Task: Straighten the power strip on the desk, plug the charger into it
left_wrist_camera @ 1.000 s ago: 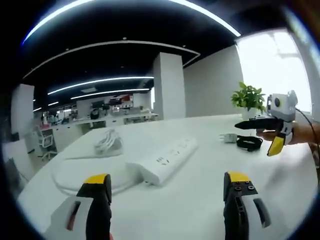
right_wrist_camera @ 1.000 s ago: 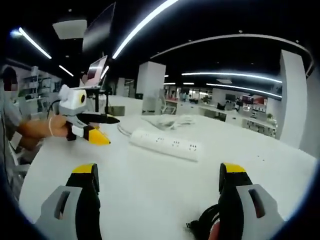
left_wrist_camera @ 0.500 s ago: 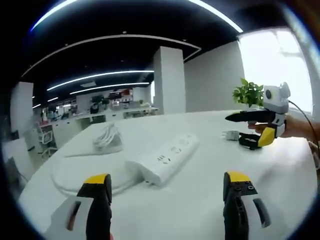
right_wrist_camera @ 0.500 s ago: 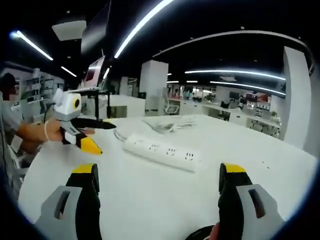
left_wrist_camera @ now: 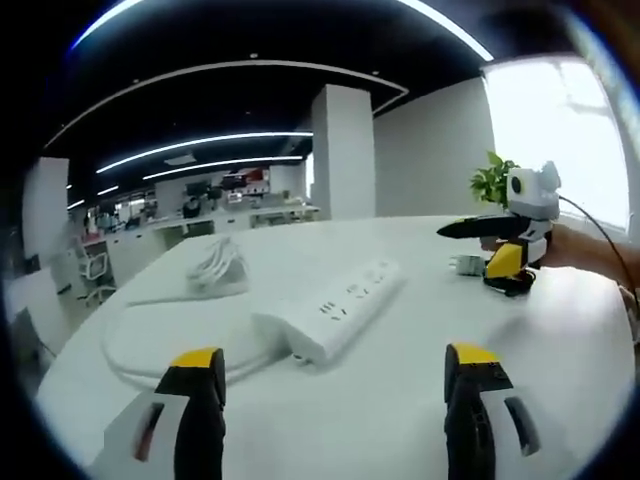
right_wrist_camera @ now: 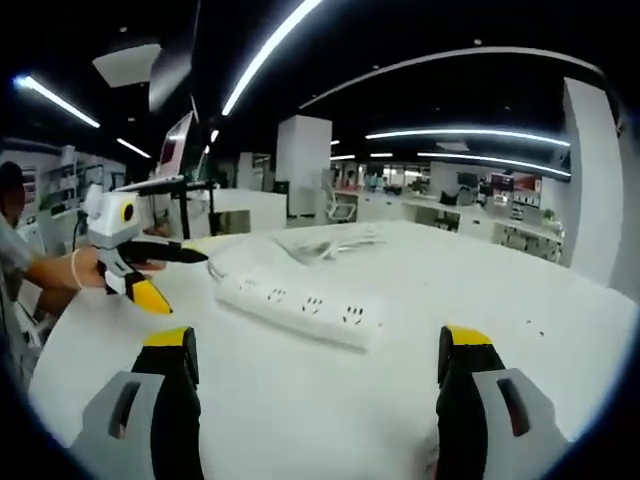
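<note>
Two tools, both spread wide with nothing between the jaws: left tool (left_wrist_camera: 332, 375) and right tool (right_wrist_camera: 318, 375) hang above the white table (left_wrist_camera: 400, 420). Power strip (left_wrist_camera: 330, 310) lies ahead on the table at a slant, its cord looped behind it into a white bundle (left_wrist_camera: 215, 268). Beyond the strip's far end, beside the right tool, sits the charger (left_wrist_camera: 466, 265), near a green plant (left_wrist_camera: 492, 180).

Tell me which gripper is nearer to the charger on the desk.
Right. The right gripper hovers just over the charger and its black cable. The left gripper is across the desk, beyond the far end of the power strip.
</note>
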Tool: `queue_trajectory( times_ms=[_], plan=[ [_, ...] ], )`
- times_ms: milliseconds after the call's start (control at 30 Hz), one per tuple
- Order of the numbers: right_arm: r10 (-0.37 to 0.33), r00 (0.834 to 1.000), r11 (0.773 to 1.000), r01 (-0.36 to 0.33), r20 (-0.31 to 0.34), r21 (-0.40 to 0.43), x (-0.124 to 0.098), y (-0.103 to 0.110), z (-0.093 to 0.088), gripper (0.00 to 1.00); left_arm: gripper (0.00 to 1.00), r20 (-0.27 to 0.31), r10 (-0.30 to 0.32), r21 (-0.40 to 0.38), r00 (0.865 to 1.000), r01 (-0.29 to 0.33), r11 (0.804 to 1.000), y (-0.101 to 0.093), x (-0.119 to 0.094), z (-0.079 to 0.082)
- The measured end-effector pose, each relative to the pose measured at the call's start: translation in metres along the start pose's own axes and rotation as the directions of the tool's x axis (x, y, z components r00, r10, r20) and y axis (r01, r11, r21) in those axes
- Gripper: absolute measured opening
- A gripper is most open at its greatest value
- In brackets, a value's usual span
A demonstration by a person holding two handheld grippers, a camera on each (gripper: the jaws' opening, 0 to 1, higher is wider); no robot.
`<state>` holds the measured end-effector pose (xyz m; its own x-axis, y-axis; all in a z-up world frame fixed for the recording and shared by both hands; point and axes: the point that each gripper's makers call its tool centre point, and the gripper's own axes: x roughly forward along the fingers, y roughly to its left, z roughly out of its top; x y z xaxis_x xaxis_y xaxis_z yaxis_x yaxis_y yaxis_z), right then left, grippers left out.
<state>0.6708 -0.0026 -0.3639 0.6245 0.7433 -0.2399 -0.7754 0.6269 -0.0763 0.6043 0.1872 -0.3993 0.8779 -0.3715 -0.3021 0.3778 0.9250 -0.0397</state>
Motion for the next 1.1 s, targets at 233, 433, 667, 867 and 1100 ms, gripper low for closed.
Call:
queue_trajectory(
  times_ms=[233,433,667,867,1100],
  plan=[
    [-0.001,1.0,1.0,0.001,0.007,0.011,0.01,-0.009,0.002,0.99,0.88,0.007,-0.002,-0.004,1.0,0.002,1.0,-0.001,0.001,0.005],
    [0.016,1.0,0.999,-0.016,-0.009,0.032,0.02,-0.011,-0.003,0.95,0.84,0.009,0.005,-0.023,1.0,-0.004,1.0,0.001,0.005,0.006],
    [0.039,0.999,0.997,-0.038,-0.017,0.065,0.031,-0.016,-0.009,0.87,0.79,0.002,0.008,-0.034,1.0,-0.008,0.999,0.004,0.013,0.004],
    [0.028,0.999,0.996,-0.025,-0.029,0.085,0.036,-0.021,-0.014,0.81,0.77,-0.007,0.019,-0.037,1.0,-0.02,0.999,0.007,0.017,0.0],
    [0.032,0.998,0.997,-0.028,-0.054,0.068,0.042,-0.018,-0.02,0.73,0.74,-0.012,0.011,-0.01,1.0,-0.011,1.0,0.003,0.021,-0.003]
  ],
)
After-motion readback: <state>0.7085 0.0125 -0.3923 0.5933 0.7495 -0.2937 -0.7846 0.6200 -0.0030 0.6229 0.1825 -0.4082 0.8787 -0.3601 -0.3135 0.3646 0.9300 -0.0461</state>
